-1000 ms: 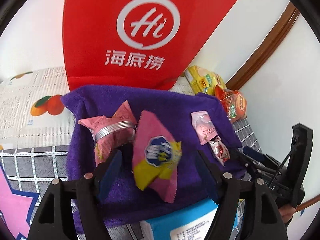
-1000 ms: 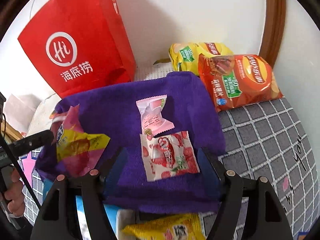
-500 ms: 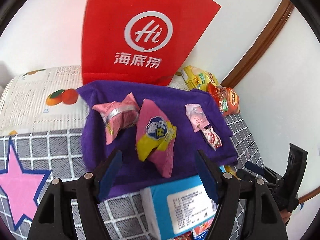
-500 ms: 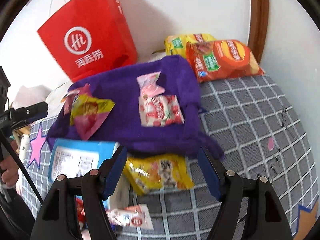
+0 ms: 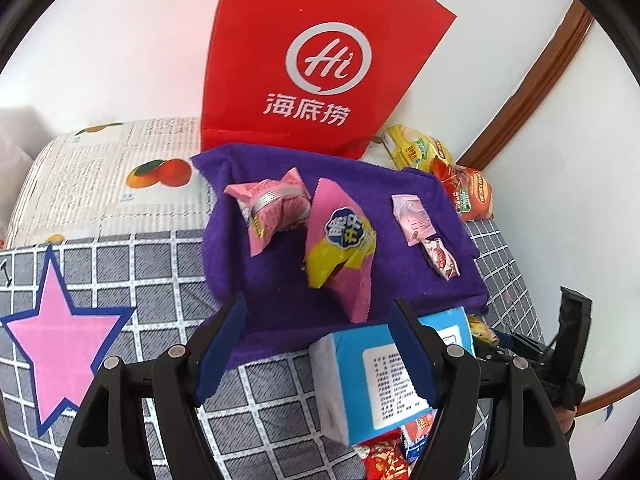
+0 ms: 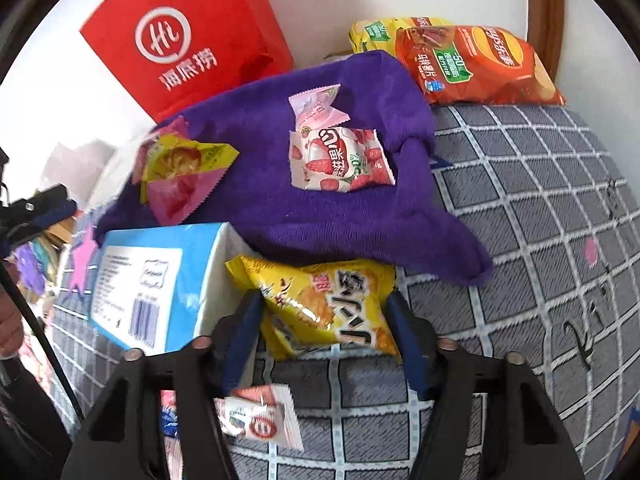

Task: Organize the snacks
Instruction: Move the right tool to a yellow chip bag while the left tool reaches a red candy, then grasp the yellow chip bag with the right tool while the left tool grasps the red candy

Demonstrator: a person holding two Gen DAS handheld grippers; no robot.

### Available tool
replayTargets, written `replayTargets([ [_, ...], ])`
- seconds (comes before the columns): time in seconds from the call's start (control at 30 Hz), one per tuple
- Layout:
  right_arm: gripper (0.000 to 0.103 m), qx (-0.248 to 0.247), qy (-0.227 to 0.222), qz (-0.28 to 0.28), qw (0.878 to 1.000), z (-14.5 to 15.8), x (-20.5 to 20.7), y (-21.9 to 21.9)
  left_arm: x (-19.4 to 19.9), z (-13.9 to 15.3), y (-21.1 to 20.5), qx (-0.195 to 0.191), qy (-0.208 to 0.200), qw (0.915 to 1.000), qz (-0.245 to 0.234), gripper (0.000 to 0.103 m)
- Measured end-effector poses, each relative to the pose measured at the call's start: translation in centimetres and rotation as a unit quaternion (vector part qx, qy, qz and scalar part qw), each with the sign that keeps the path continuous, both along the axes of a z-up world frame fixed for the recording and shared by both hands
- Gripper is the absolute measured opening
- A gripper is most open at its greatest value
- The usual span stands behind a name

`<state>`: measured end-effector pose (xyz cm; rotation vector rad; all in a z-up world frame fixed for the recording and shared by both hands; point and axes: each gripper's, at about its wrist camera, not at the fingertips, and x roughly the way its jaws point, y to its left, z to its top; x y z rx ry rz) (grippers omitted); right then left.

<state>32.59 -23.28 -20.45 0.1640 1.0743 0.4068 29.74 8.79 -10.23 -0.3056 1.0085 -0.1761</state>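
Observation:
A purple cloth (image 5: pixel 280 300) on the bed carries a pink packet with a silver band (image 5: pixel 272 208), a pink-and-yellow packet (image 5: pixel 340 248), a small pink packet (image 5: pixel 412 220) and a strawberry candy packet (image 5: pixel 440 258). My left gripper (image 5: pixel 318 304) hangs open over the cloth's near edge, holding nothing. A yellow snack packet (image 6: pixel 328 308) lies just below the cloth (image 6: pixel 320 208), one end tucked under it. My right gripper (image 6: pixel 323 300) straddles this packet and its jaws are closing, the pads right at its two sides.
A blue tissue box (image 6: pixel 160 280) lies left of the yellow packet. A red paper bag (image 5: pixel 312 68) stands against the wall. Yellow (image 6: pixel 376 30) and orange chip bags (image 6: pixel 476 68) lie at the back right. More small packets (image 6: pixel 260 416) lie under my right gripper. A hand (image 6: pixel 8 332) shows at the left.
Both grippers have drawn back from the purple cloth toward the near side. The right one sank to the yellow packet and its jaws have narrowed. The left jaws keep their width.

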Motion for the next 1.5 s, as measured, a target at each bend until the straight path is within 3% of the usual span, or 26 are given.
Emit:
replayTargets([
  [0.3, 0.056, 0.008, -0.025, -0.045, 0.999, 2.1, -3.4, -3.2, -2.3, 0.6, -0.3, 0.004, 0.001, 1.0, 0.004, 0.073],
  [0.57, 0.056, 0.003, -0.036, -0.064, 0.997, 3.8, -8.8, -5.5, -5.5, 0.2, -1.7, 0.004, 0.009, 0.9999, -0.006, 0.073],
  [0.97, 0.057, -0.005, -0.011, -0.025, 1.0, 0.7, -13.1, -3.6, -10.4, -2.8, -4.8, 0.013, 0.039, 0.999, -0.018, 0.073],
  [1.5, 0.077, 0.009, -0.023, -0.019, 1.0, -1.1, -15.9, -5.8, -11.4, -5.8, -8.5, 0.036, 0.072, 0.9962, -0.034, 0.073],
])
